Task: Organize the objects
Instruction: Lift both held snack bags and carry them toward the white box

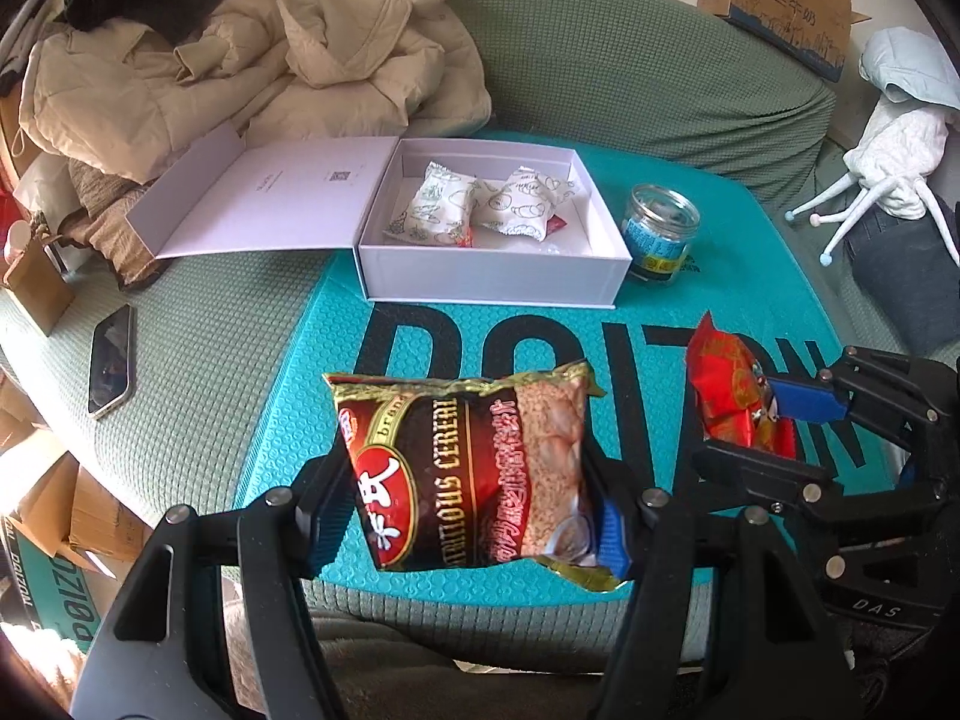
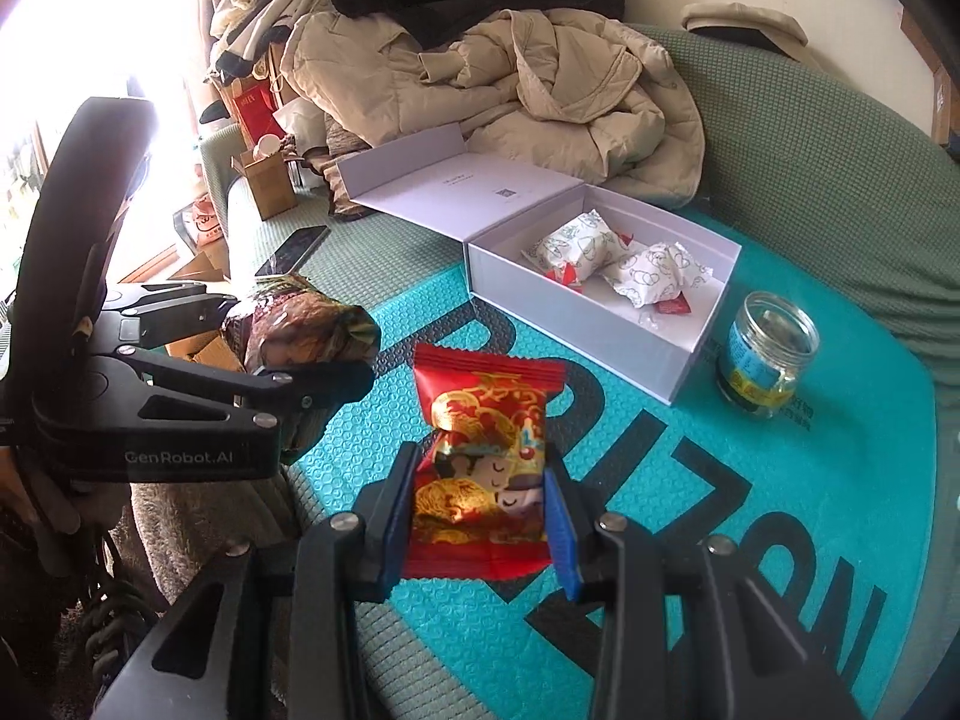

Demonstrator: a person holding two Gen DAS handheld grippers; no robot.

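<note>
Currently, two items in carriage: cereal sachet [image 1: 465,474] clamped across its width in the left gripper [image 1: 465,498], red snack packet [image 2: 486,468] pinched between the half-closed pads of the right gripper [image 2: 480,516], both clear of the teal mat [image 2: 780,510]. Destination, by judgement, the open white box [image 1: 498,276] ahead (two white packets already inside): keep each grip firm, approach from above the near wall, release low over the free floor.

2 wrist fisheyes, close, angled down along fingers; both share white box [image 1: 492,267] [image 2: 576,306], teal mat [image 1: 288,408] [image 2: 690,480]
</note>
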